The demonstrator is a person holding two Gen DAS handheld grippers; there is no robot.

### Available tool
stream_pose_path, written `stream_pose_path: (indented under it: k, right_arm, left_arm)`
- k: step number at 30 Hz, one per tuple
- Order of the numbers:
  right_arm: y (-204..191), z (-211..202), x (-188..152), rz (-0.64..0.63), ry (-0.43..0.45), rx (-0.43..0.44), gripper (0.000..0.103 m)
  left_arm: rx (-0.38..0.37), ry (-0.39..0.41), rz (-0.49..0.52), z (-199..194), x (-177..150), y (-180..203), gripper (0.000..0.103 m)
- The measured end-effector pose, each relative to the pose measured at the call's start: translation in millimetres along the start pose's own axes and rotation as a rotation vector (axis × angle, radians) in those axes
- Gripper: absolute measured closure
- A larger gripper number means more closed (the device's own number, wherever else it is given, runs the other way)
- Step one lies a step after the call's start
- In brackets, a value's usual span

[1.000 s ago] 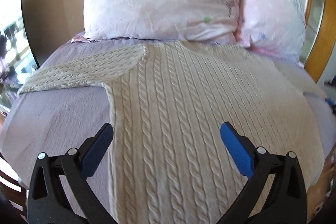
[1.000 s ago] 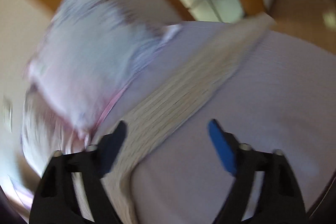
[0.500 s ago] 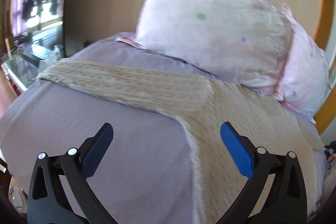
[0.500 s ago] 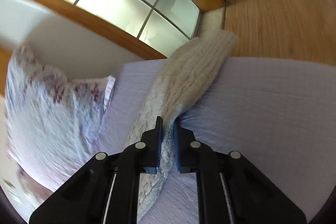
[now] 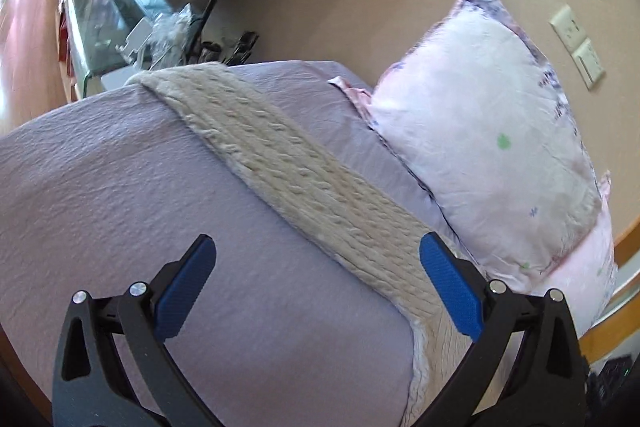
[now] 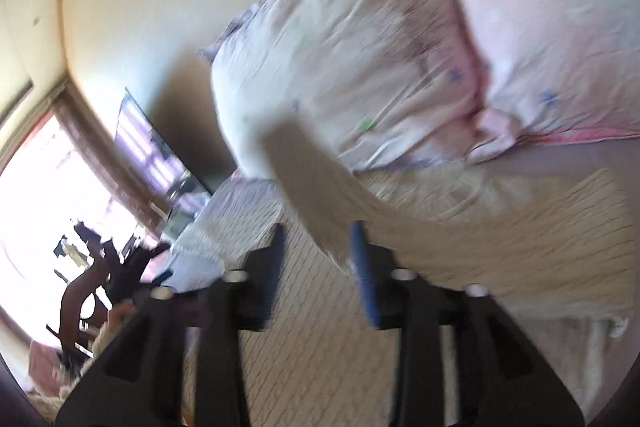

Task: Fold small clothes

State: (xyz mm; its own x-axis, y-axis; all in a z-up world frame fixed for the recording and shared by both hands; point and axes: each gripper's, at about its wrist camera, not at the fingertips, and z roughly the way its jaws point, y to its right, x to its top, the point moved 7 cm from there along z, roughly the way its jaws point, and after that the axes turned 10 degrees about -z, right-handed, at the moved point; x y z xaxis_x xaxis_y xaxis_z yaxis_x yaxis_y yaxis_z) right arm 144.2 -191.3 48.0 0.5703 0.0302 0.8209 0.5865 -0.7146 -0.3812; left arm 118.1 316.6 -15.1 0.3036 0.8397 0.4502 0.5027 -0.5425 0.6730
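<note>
A cream cable-knit sweater lies on the lilac bed sheet (image 5: 100, 187). In the left wrist view its left sleeve (image 5: 288, 167) stretches flat toward the bed's far edge. My left gripper (image 5: 316, 283) is open and empty, hovering just above the sheet beside the sleeve's base. In the blurred right wrist view my right gripper (image 6: 320, 251) has its jaws partly apart with the other sleeve (image 6: 316, 179) between them, lifted over the sweater's body (image 6: 500, 247). Whether the pads still pinch it I cannot tell.
Two pink pillows (image 5: 492, 155) lean on the beige wall at the head of the bed; they also show in the right wrist view (image 6: 360, 59). A glass-topped side table (image 5: 116, 23) stands past the bed's left edge. A bright window (image 6: 44, 187) is at the left.
My left gripper swung left, from over the sweater's body to the left sleeve. My right gripper closed on the right sleeve, then carried it over toward the body; its jaws now look wider apart.
</note>
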Motion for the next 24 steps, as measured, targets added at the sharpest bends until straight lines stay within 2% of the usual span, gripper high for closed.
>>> stream_pose_path:
  k: [1, 3, 7, 9, 15, 16, 17, 18, 19, 20, 22, 24]
  right_arm:
    - [2, -6, 3, -0.010, 0.031, -0.018, 0.029]
    - [12, -33, 5, -0.010, 0.097, -0.080, 0.019]
    - [55, -58, 16, 0.048, 0.124, -0.154, 0.019]
    - [71, -69, 15, 0.076, 0.138, -0.202, 0.018]
    - [101, -97, 5, 0.131, 0.180, -0.263, 0.015]
    - [103, -100, 3, 0.134, 0.182, -0.267, 0.015]
    - [105, -101, 1, 0.137, 0.182, -0.270, 0.015]
    - [106, -103, -2, 0.138, 0.181, -0.272, 0.015]
    - [108, -105, -5, 0.140, 0.179, -0.273, 0.015]
    - [109, -105, -8, 0.141, 0.177, -0.276, 0.015]
    - [114, -109, -13, 0.143, 0.177, -0.284, 0.015]
    - [120, -114, -17, 0.151, 0.183, -0.298, 0.015]
  left_arm:
    - [0.003, -0.012, -0.034, 3, 5, -6, 0.002]
    - [0.002, -0.017, -0.116, 11, 18, -18, 0.003]
    - [-0.002, -0.003, -0.238, 23, 48, -39, 0.020]
    - [-0.007, 0.000, -0.285, 26, 60, -46, 0.024]
    - [-0.015, 0.048, -0.458, 37, 98, -78, 0.057]
    - [-0.010, 0.052, -0.487, 38, 102, -84, 0.067]
    - [-0.004, 0.051, -0.506, 40, 104, -89, 0.072]
    - [0.010, 0.045, -0.520, 41, 105, -92, 0.088]
    - [0.036, 0.038, -0.525, 42, 104, -94, 0.095]
    - [0.035, 0.037, -0.508, 42, 104, -88, 0.095]
    - [0.000, 0.059, -0.395, 35, 102, -54, 0.096]
    - [-0.074, 0.046, -0.259, 28, 91, -4, 0.097]
